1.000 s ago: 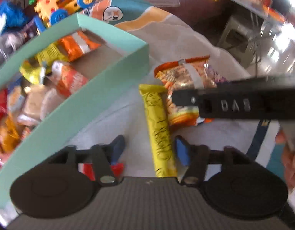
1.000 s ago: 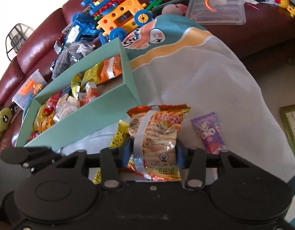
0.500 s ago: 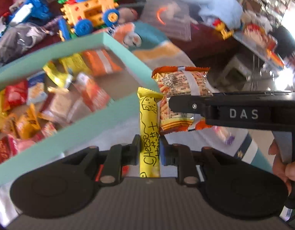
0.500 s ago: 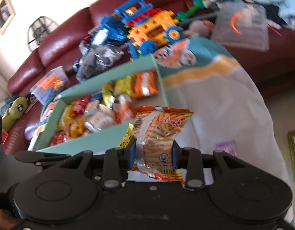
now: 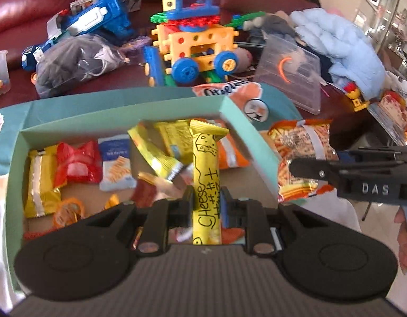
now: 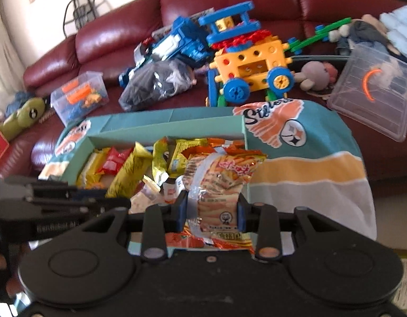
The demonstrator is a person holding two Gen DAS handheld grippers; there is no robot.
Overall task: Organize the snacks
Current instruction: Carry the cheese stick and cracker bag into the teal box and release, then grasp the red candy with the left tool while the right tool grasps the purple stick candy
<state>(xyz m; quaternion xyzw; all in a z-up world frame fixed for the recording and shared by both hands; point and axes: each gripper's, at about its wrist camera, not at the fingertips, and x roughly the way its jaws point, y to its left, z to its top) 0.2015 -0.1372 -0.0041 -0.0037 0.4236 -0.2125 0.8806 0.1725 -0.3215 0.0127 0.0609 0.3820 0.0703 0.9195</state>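
Note:
My left gripper (image 5: 205, 206) is shut on a long yellow cheese snack bar (image 5: 205, 174) and holds it above the open teal box (image 5: 252, 137), which holds several snack packets. My right gripper (image 6: 211, 210) is shut on an orange bag of snack sticks (image 6: 219, 182) and holds it over the box's right end (image 6: 244, 132). In the left wrist view the orange bag (image 5: 298, 155) hangs just outside the box's right wall, held by the right gripper (image 5: 332, 166). The left gripper shows at the left of the right wrist view (image 6: 58, 203).
The box sits on a teal, yellow and grey blanket (image 6: 309, 174) in front of a dark red sofa (image 6: 118, 34). On the sofa lie a yellow and blue toy vehicle (image 6: 251, 63), a clear plastic lid (image 6: 372, 95), a dark bag (image 6: 155, 84) and a clear toy bin (image 6: 79, 95).
My left gripper closed on the yellow bar on the blanket and lifted it over the box. My right gripper lifted the orange bag and carried it to the box's right end.

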